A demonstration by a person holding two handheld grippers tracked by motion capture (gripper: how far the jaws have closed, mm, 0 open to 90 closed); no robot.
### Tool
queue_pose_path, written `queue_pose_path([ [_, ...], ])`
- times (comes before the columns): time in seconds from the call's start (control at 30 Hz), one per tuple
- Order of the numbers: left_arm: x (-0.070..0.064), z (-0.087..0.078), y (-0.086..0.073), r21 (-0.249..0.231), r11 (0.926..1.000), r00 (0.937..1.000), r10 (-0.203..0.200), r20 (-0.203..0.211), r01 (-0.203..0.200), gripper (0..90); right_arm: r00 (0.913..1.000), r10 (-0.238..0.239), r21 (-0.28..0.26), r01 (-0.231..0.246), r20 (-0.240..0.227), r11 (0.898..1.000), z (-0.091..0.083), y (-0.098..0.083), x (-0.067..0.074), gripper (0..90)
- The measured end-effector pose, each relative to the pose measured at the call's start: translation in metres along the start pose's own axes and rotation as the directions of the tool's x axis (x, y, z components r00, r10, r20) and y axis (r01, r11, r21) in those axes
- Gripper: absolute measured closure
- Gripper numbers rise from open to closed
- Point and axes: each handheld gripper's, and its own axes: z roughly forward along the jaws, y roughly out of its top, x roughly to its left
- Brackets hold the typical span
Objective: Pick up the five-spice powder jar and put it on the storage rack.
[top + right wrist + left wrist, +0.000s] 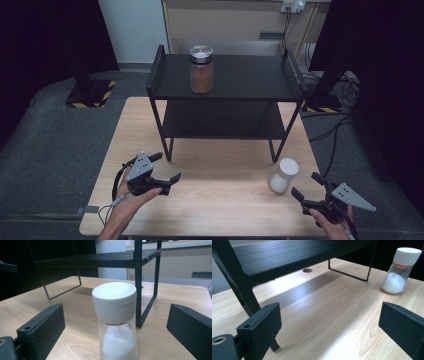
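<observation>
Right hand-held gripper [306, 187] hovering low, jaws standing wide apart, empty, facing the clear glass shaker with white cap and white powder [283, 175] | shaker standing upright on the light wooden desk [225, 190], just beside the black 2-tier metal shelf [227, 80] | left hand-held gripper [167, 167] gaping open, empty | brown-filled jar with silver lid [201, 68] sitting on top tier

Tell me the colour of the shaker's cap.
White; the cap shows best in the right gripper view.
</observation>
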Motion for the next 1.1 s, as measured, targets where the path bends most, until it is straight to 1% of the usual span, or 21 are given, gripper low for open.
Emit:
queue_pose_path([
  [0.1,-0.003,-0.001,-0.007,0.004,1.0000,1.0000,-0.006,0.005,0.006,3.1,1.0000,0.000,0.001,0.000,-0.001,1.000,0.000,0.000,0.000,2.3],
  [0.2,-0.007,-0.003,-0.013,0.008,1.0000,1.0000,-0.005,-0.003,0.005,3.1,1.0000,0.000,0.002,0.000,-0.002,1.000,0.001,0.000,0.001,2.3],
  [0.37,-0.011,-0.008,-0.024,-0.009,0.9995,0.9995,-0.030,-0.007,0.030,3.1,1.0000,-0.003,0.003,0.003,-0.004,1.000,0.002,0.001,0.002,2.3],
  [0.43,-0.012,-0.009,-0.029,-0.020,0.9985,0.9987,-0.051,-0.004,0.051,3.2,1.0000,-0.006,0.004,0.006,-0.006,1.000,0.002,0.001,0.002,2.3],
  [0.47,-0.011,-0.009,-0.029,-0.012,0.9987,0.9987,-0.050,0.004,0.050,3.2,1.0000,-0.007,0.004,0.007,-0.007,1.000,0.002,0.001,0.003,2.3],
  [0.5,-0.013,-0.009,-0.028,-0.004,0.9994,0.9994,-0.035,0.000,0.035,3.1,0.9999,-0.008,0.003,0.008,-0.008,1.000,0.003,0.001,0.003,2.3],
  [0.53,-0.013,-0.010,-0.028,-0.008,0.9995,0.9995,-0.032,-0.001,0.032,3.2,0.9999,-0.008,0.005,0.008,-0.010,1.000,0.003,0.001,0.003,2.3],
  [0.6,-0.013,-0.011,-0.031,-0.021,0.9984,0.9986,-0.053,0.002,0.053,3.2,0.9998,-0.012,0.008,0.012,-0.013,1.000,0.005,0.001,0.004,2.3],
  [0.73,-0.014,-0.013,-0.031,-0.020,0.9990,0.9991,-0.041,-0.011,0.041,3.2,0.9996,-0.016,0.017,0.016,-0.022,1.000,0.007,0.001,0.005,2.3],
  [0.9,-0.016,-0.016,-0.034,-0.032,0.9985,0.9987,-0.046,-0.021,0.046,3.2,0.9994,-0.021,0.015,0.021,-0.028,1.000,0.009,0.002,0.006,2.3],
  [0.97,-0.014,-0.016,-0.036,-0.037,0.9974,0.9979,-0.062,-0.016,0.062,3.2,0.9995,-0.020,0.012,0.020,-0.024,1.000,0.008,0.002,0.006,2.3],
  [1.1,-0.014,-0.015,-0.037,-0.028,0.9982,0.9982,-0.055,-0.024,0.054,3.2,0.9998,-0.012,0.004,0.013,-0.015,1.000,0.006,0.002,0.006,2.3],
])
